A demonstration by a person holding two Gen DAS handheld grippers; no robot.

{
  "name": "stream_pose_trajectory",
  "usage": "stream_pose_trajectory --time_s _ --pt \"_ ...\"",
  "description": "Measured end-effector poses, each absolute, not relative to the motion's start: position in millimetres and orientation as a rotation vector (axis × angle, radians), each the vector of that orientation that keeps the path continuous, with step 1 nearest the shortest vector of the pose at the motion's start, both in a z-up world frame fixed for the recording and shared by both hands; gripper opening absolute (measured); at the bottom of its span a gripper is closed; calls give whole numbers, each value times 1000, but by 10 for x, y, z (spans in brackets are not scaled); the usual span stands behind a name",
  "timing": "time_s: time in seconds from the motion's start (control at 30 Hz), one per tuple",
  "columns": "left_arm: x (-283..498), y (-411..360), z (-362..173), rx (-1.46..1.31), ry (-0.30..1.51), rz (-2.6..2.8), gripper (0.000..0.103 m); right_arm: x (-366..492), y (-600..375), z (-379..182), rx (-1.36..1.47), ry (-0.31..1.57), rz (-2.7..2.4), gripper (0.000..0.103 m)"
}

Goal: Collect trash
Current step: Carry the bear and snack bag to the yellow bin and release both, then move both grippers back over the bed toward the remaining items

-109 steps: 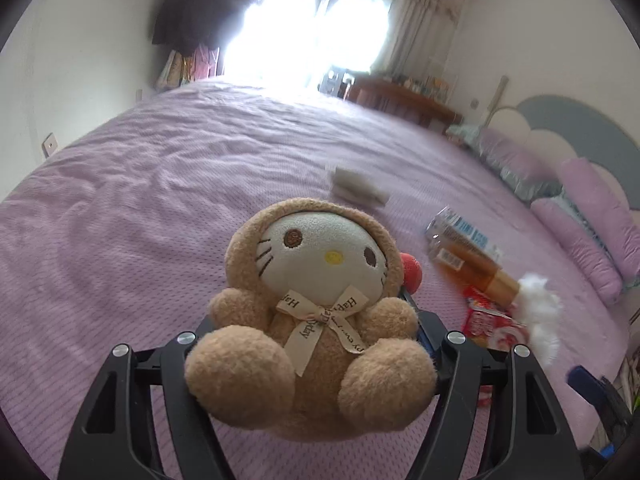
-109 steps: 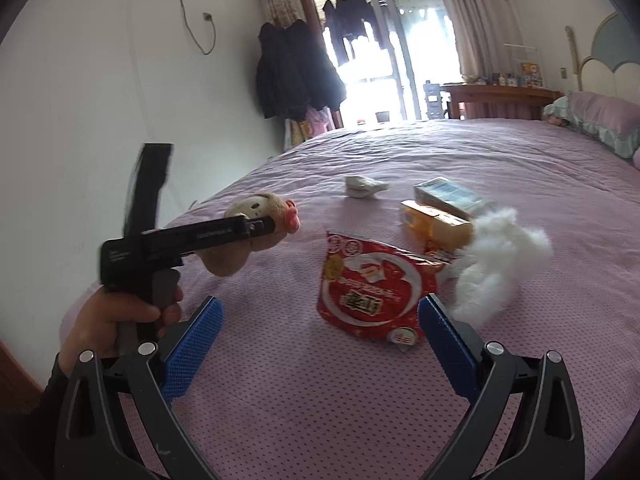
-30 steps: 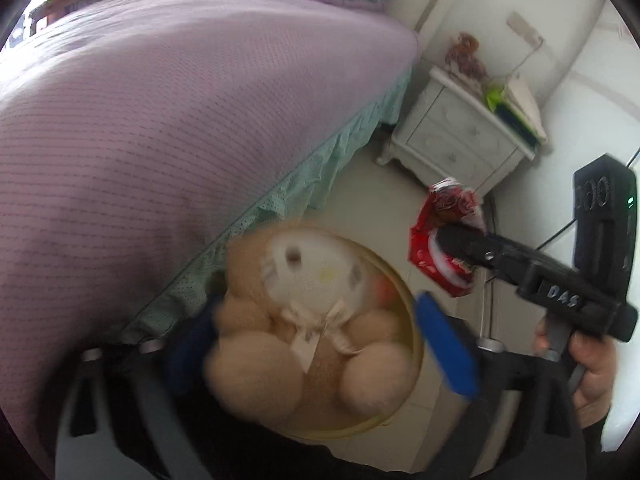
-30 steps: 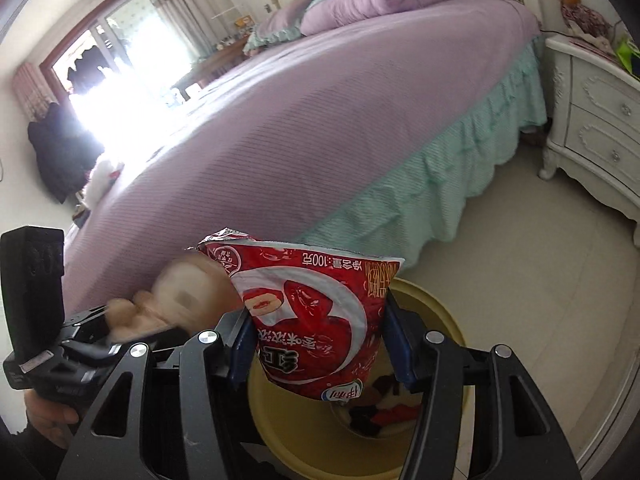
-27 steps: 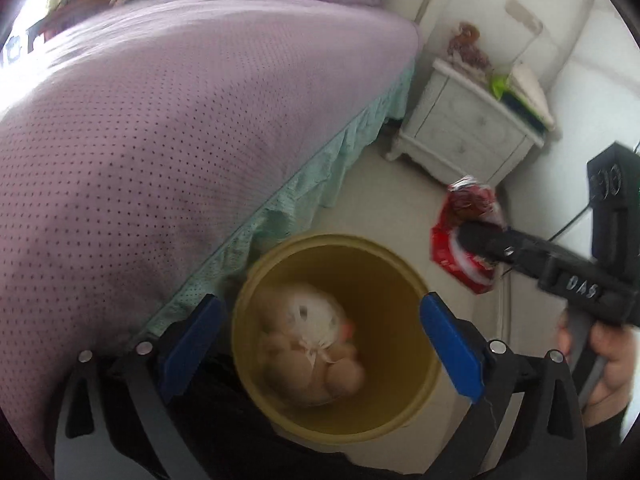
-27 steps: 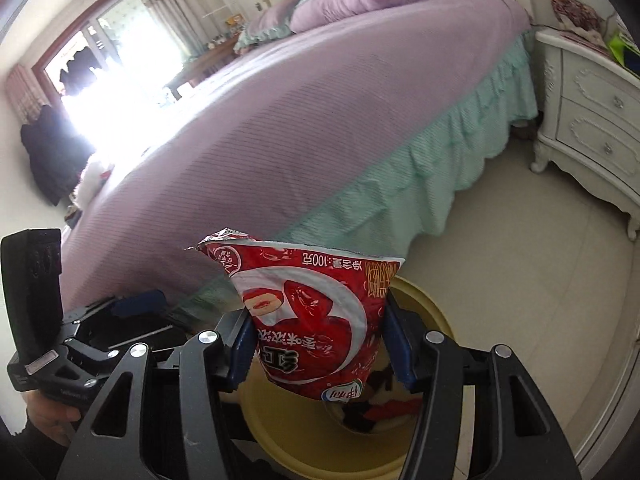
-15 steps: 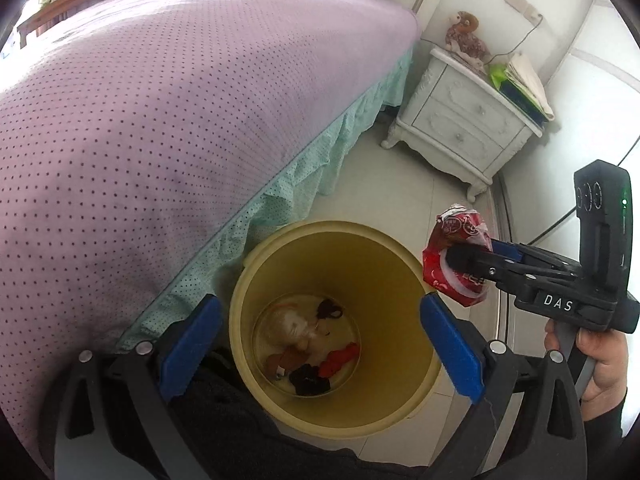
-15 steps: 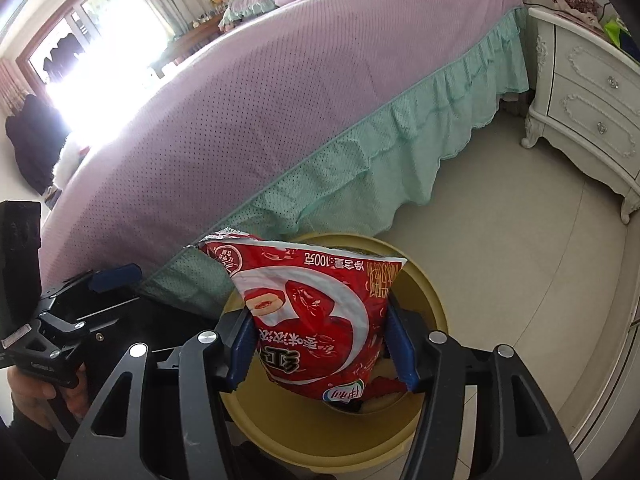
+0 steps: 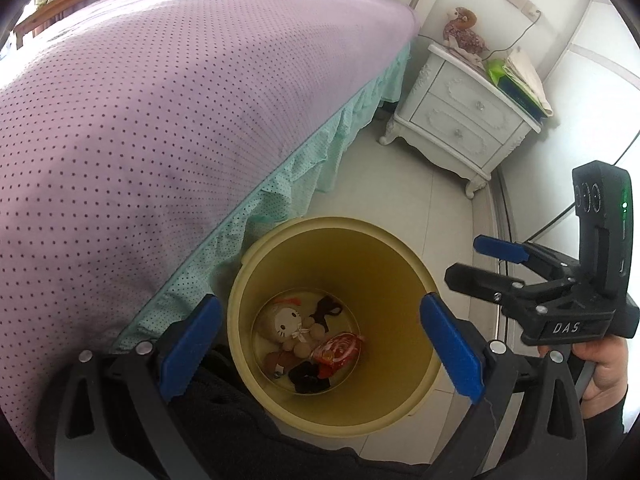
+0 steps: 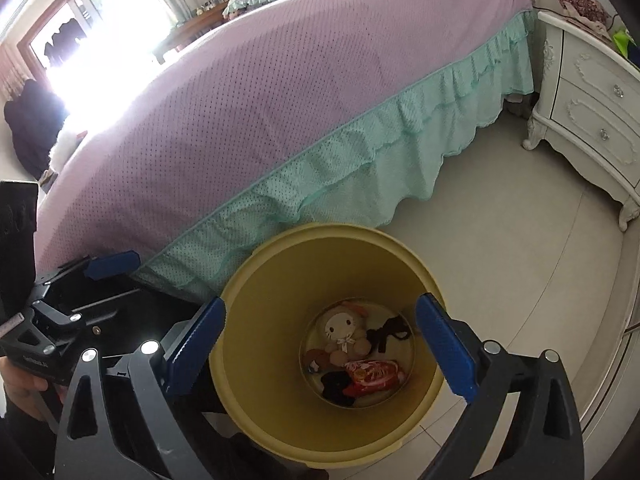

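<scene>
Centrally, the purple bed [image 10: 248, 92] with its green frill fills the upper left of the frame. Below it, the yellow bin [image 10: 256, 392] is stood on the floor to catch trash. A white nightstand [image 10: 592, 92] is seen at upper right, well clear. The right gripper [image 10: 320, 344], just opened wide and empty, is held above the rim; the left gripper [image 9: 316, 344] likewise gapes, empty. At the bin's bottom, the red snack bag [image 10: 372, 374] is lodged beside a plush toy [image 10: 342, 334].

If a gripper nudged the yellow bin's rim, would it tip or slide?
The yellow bin stands upright on smooth tile floor, so it would probably slide. It holds only a plush toy and a red snack bag, so it is likely light and could tip if pushed high.
</scene>
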State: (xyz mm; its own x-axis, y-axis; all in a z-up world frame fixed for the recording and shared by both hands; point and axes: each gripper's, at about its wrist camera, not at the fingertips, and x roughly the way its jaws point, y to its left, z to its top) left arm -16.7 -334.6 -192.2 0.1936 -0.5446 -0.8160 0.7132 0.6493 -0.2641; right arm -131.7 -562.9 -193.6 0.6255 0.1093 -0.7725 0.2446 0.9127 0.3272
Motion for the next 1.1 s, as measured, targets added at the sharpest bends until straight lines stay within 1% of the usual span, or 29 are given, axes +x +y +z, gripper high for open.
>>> stream_pose_trajectory --time_s 0.13,0.3,0.53,0.73,0.87,1.1 --pt "-164 -3336 -1918 183 1052 -895 99 -1313 -5595 -1917 432 894 -61 92" --pt "-171 -3307 -1875 160 1041 -896 99 -1318 -5537 -1763 453 849 -11 92" --pt "-195 -3065 -1548 150 906 -810 99 -1252 -5313 -1400 394 759 39 93" --pt "-121 -2504 -1057 49 777 -695 99 -980 -4858 -1038 351 644 172 94" --pt "-53 -2044 -772 37 704 -560 99 -739 -4463 -790 287 563 271 94" --pt "117 -1297 -448 12 627 -302 99 -337 -3742 -428 213 458 412 95"
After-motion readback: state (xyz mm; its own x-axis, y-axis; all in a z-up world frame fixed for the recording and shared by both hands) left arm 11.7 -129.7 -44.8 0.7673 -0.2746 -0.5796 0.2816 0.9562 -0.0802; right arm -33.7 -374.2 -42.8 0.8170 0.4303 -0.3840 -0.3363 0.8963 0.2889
